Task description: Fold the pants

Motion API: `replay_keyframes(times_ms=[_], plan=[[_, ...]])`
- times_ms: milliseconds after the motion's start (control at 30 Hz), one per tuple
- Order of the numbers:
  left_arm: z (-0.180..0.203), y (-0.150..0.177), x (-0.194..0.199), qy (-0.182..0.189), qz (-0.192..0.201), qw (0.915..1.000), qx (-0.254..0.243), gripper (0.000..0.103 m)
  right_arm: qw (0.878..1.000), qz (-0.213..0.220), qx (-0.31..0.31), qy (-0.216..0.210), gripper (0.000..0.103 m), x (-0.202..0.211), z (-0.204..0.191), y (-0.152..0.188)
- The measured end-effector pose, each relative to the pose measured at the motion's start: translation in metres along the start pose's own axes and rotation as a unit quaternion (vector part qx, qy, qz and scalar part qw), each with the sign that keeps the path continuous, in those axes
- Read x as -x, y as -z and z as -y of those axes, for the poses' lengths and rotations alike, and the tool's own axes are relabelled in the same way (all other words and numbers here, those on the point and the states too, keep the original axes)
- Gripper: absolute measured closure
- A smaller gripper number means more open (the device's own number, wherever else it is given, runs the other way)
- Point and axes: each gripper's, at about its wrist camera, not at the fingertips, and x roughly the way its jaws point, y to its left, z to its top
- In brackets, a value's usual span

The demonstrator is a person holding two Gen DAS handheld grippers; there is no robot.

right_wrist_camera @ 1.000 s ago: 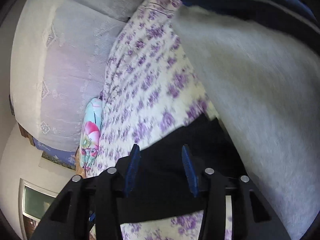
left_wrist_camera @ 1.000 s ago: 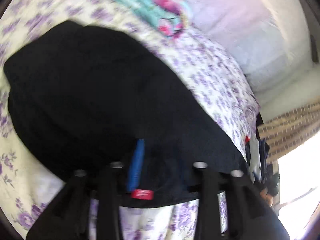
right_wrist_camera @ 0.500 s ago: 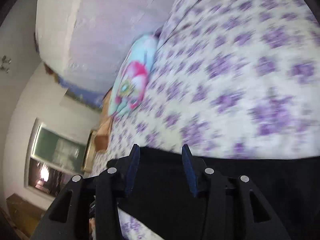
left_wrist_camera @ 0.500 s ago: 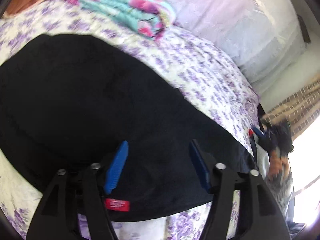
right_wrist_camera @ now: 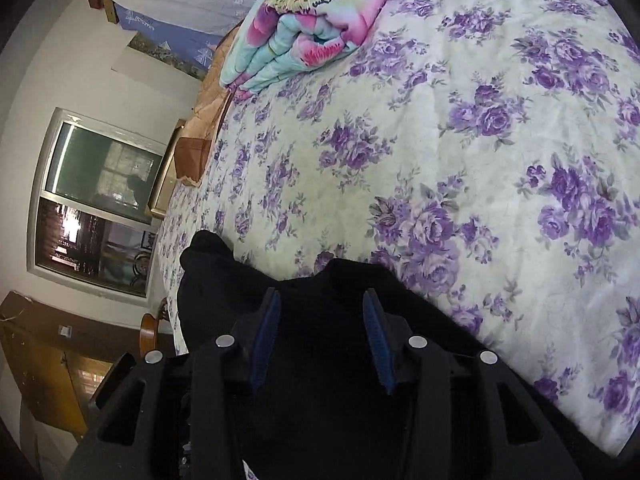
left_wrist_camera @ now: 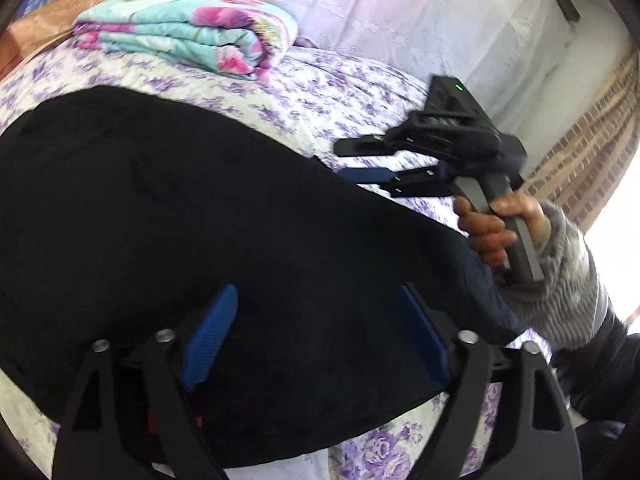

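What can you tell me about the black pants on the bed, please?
The pants are plain black, soft-looking cloth, lying folded and mostly flat on the floral bedspread. Their near edge overhangs the bed's side. The left gripper, jaws just opened, hovers above them; the right gripper has black cloth between its fingers.

My left camera looks down along my fingers, close over the black pants (left_wrist_camera: 200, 208), toward the far curtain. My right camera, tilted sideways, sits low at the pants' edge, facing the window. Both share the folded blanket (left_wrist_camera: 192, 36) (right_wrist_camera: 312, 20) and flowered bedspread (left_wrist_camera: 328, 92) (right_wrist_camera: 480, 140).
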Motion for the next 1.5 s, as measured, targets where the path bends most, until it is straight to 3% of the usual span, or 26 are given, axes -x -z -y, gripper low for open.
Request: replay_keyframes(times_ms=[167,300,400,500,700,767,800,867,900,967,1000,1067,1267,1300,1333,1400,1500], plan=[[0.003,0.000,-0.003,0.002,-0.001,0.9999,-0.011,0.014,0.998,-0.031,0.051,0.005,0.063,-0.020,-0.012,0.003],[0.003,0.001,-0.002,0.009,-0.001,0.9999,-0.008,0.012,0.994,-0.015,0.099,0.036,0.094,-0.017,-0.023,0.008],[0.006,0.001,-0.004,0.007,-0.002,0.9998,-0.016,0.009,0.994,0.021,0.093,0.048,0.101,-0.002,-0.022,0.000],[0.008,0.001,-0.006,0.004,-0.003,0.9998,-0.021,0.007,0.995,0.047,0.073,0.049,0.102,0.007,-0.018,-0.018],[0.010,0.002,-0.007,0.000,-0.003,0.9997,-0.025,0.007,0.991,0.093,0.030,0.092,0.103,0.003,0.004,-0.047],[0.010,0.002,-0.007,0.000,-0.003,0.9997,-0.025,0.007,0.995,0.083,0.013,0.045,0.103,0.004,0.007,-0.042],[0.010,0.002,-0.007,0.000,-0.003,0.9997,-0.025,0.007,0.998,0.062,0.021,0.020,0.099,0.003,0.000,-0.033],[0.011,0.002,-0.007,0.001,-0.003,0.9997,-0.026,0.006,0.998,0.041,0.051,0.026,0.098,0.005,-0.013,-0.020],[0.011,0.002,-0.007,0.000,-0.003,0.9997,-0.026,0.006,0.997,0.032,0.060,0.035,0.093,0.005,-0.016,-0.016],[0.011,0.002,-0.008,0.000,-0.002,0.9996,-0.027,0.005,0.997,0.030,0.066,0.041,0.067,0.005,-0.017,-0.016],[0.011,0.002,-0.008,-0.001,-0.002,0.9996,-0.027,0.005,0.995,0.041,0.071,0.050,0.045,0.007,-0.016,-0.019],[0.011,0.002,-0.008,0.000,-0.002,0.9996,-0.027,0.005,0.995,0.049,0.079,0.045,0.042,0.006,-0.014,-0.026],[0.011,0.002,-0.009,-0.003,-0.002,0.9996,-0.030,0.005,0.997,-0.013,0.064,-0.049,0.042,-0.013,0.001,-0.020],[0.011,0.002,-0.009,-0.003,-0.001,0.9995,-0.030,0.005,0.996,-0.015,0.060,-0.064,0.039,-0.014,0.006,-0.017],[0.011,0.001,-0.009,-0.004,-0.001,0.9995,-0.031,0.005,0.996,-0.011,0.057,-0.073,0.027,-0.013,0.009,-0.015],[0.011,0.001,-0.010,-0.006,-0.002,0.9995,-0.032,0.005,0.995,-0.004,0.040,-0.087,0.024,-0.017,0.017,-0.012],[0.011,0.001,-0.010,-0.008,-0.002,0.9994,-0.033,0.005,0.997,-0.023,0.015,-0.077,0.028,-0.022,0.022,-0.016]])
